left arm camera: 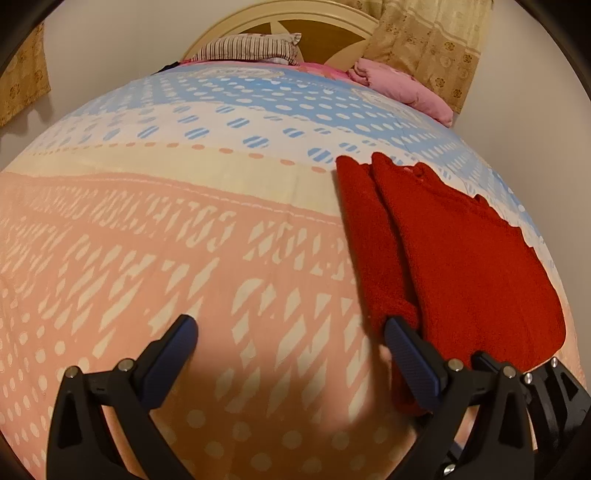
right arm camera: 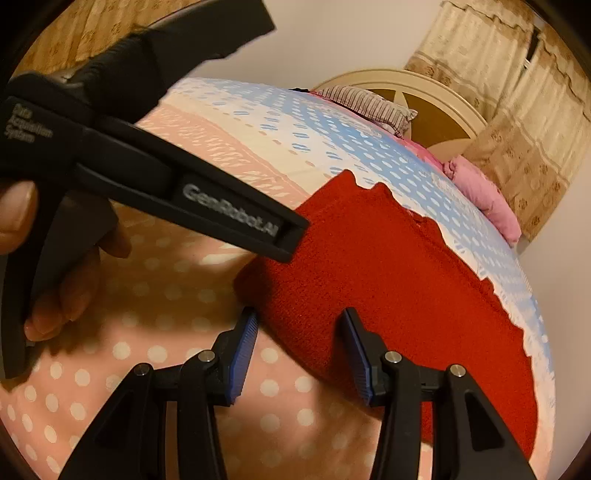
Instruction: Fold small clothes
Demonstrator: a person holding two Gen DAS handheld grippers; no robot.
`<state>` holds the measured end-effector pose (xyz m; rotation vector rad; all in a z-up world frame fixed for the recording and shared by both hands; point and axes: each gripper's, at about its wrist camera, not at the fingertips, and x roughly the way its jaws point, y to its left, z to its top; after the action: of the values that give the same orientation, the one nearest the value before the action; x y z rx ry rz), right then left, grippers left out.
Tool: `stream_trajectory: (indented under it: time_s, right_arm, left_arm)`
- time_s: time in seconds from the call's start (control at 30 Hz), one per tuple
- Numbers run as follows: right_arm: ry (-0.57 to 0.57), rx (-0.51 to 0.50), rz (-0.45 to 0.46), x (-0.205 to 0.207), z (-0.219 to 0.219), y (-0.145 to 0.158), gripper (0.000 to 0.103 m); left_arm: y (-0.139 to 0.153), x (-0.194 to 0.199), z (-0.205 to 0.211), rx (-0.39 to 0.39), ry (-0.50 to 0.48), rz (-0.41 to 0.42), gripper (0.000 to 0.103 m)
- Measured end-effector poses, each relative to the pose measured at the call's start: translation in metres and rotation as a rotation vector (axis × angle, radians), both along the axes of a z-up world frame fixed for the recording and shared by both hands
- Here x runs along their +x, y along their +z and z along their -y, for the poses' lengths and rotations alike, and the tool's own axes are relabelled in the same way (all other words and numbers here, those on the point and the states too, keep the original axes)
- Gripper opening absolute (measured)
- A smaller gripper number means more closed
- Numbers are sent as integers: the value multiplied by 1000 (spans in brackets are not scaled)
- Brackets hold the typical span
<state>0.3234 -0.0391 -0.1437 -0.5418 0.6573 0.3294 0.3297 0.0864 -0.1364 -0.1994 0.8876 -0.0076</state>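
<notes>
Nearest, at the bottom of the left wrist view, the left gripper (left arm camera: 291,354) stands with its fingers spread wide and nothing between them; its right-hand pad sits at the near left edge of the red garment (left arm camera: 454,258), though whether it touches I cannot tell. In the right wrist view the right gripper (right arm camera: 299,350) is also parted, more narrowly, holding nothing, its ribbed blue pads flanking the garment's near rounded corner.

The garment lies flat on the bedspread (left arm camera: 166,258), already doubled lengthwise (a fold line runs along its left side), filling the lower right of both frames. It looks like fuzzy knit or fleece: likely soft, light and limp, with enough nap to grip without slipping, and thick enough to hold a crease loosely. The near hem corners seem the best places to pinch, taking both layers together.

Farther up, the smooth printed cotton shifts from peach with white dots to cream to blue. At the top lie a striped pillow (left arm camera: 251,48), a pink bundle (left arm camera: 406,88) and a curved headboard (left arm camera: 314,14).
</notes>
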Motion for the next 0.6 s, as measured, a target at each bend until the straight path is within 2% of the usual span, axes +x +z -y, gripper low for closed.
stream_trajectory:
  time_s: [0.1,0.27,0.33,0.6]
  right_arm:
    - [-10,0,9,1,1,1,48]
    - [-9,-22,32,-2,-4,-1,47]
    - [-11,-20,38,-2,-3,-1,47]
    - [-16,-23,50,-4,-3,-2,47]
  left_arm:
    - [4,3,0,-6,-21,19,103]
    - [14,19,-10,-105,-50,57,103]
    - [17,27,-10,-122,-56,71,103]
    - [16,60,14,-153,-175,44,102]
